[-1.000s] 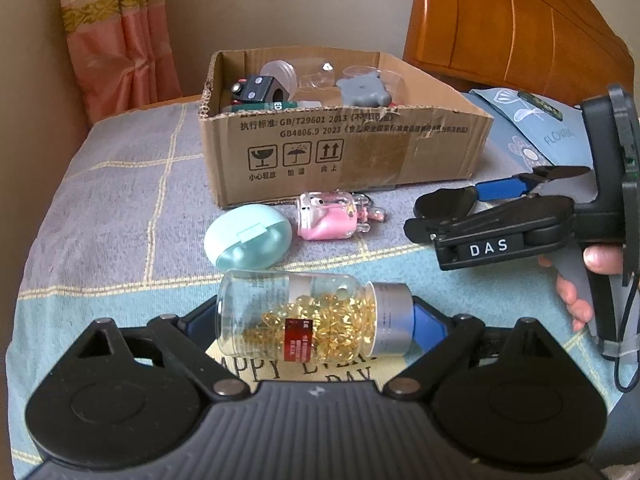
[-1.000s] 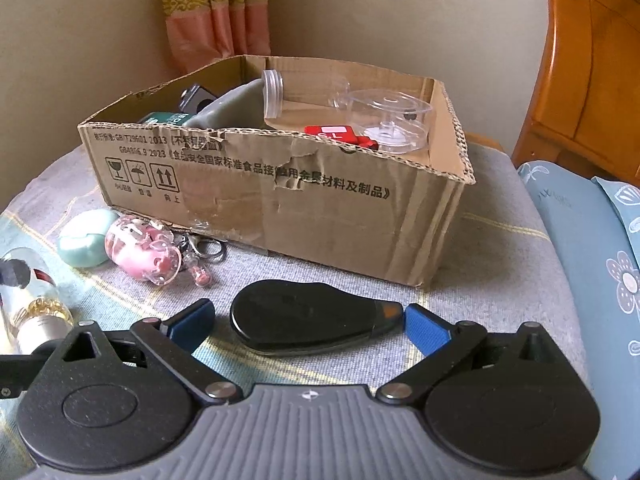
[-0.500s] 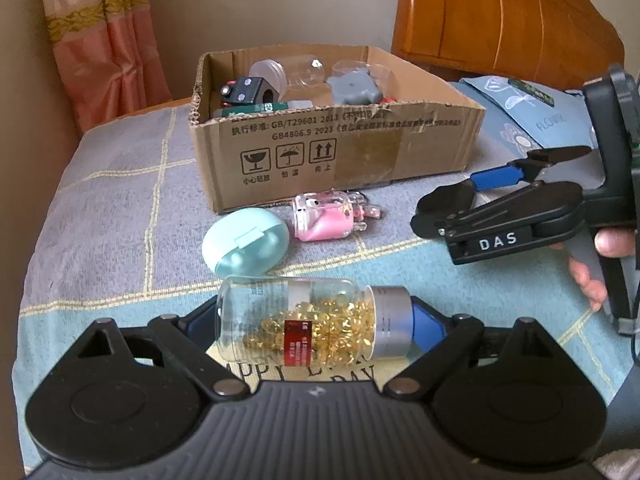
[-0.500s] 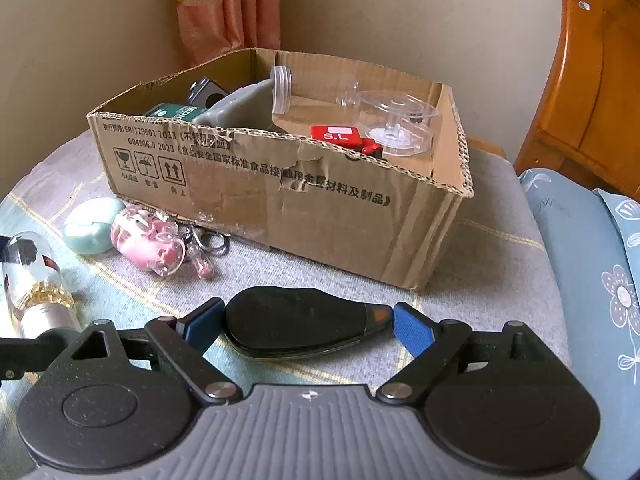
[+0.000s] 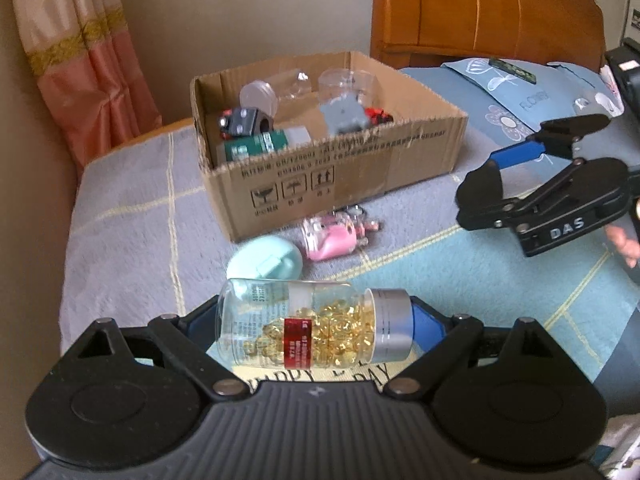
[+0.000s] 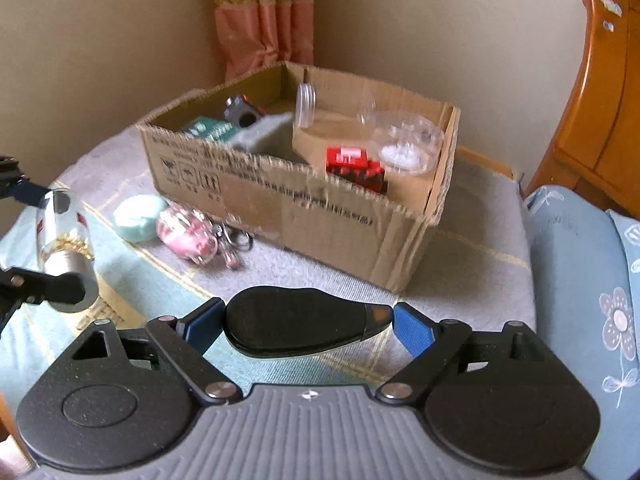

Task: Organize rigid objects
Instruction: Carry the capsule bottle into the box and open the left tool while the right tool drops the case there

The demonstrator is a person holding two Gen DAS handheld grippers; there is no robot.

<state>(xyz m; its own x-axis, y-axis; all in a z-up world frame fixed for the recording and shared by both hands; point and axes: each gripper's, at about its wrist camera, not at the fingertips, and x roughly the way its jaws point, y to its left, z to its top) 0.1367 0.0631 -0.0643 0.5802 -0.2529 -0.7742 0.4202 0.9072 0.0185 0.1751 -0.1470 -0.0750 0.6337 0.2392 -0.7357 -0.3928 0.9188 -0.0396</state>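
Note:
My left gripper (image 5: 314,320) is shut on a clear bottle (image 5: 304,320) of golden capsules with a silver cap. It grips the bottle end to end and holds it off the blanket. My right gripper (image 6: 308,322) is shut on a black oval case (image 6: 296,328) with an orange tip, also lifted. The left wrist view shows the right gripper (image 5: 492,188) at the right. The right wrist view shows the bottle (image 6: 60,236) at the left edge. An open cardboard box (image 5: 340,176) behind holds several small items. In front of it lie a mint oval case (image 5: 264,258) and a pink keychain case (image 5: 332,236).
A card (image 5: 320,376) with printed letters lies under the bottle on the checked blanket. A wooden headboard (image 5: 480,12) and a blue floral pillow (image 6: 580,280) stand to the right. A pink curtain (image 5: 80,60) and the wall close off the back left.
The right gripper's pads closed onto the black oval case and lifted it. The left gripper rose with the bottle. The box now looks lower and farther in both views.

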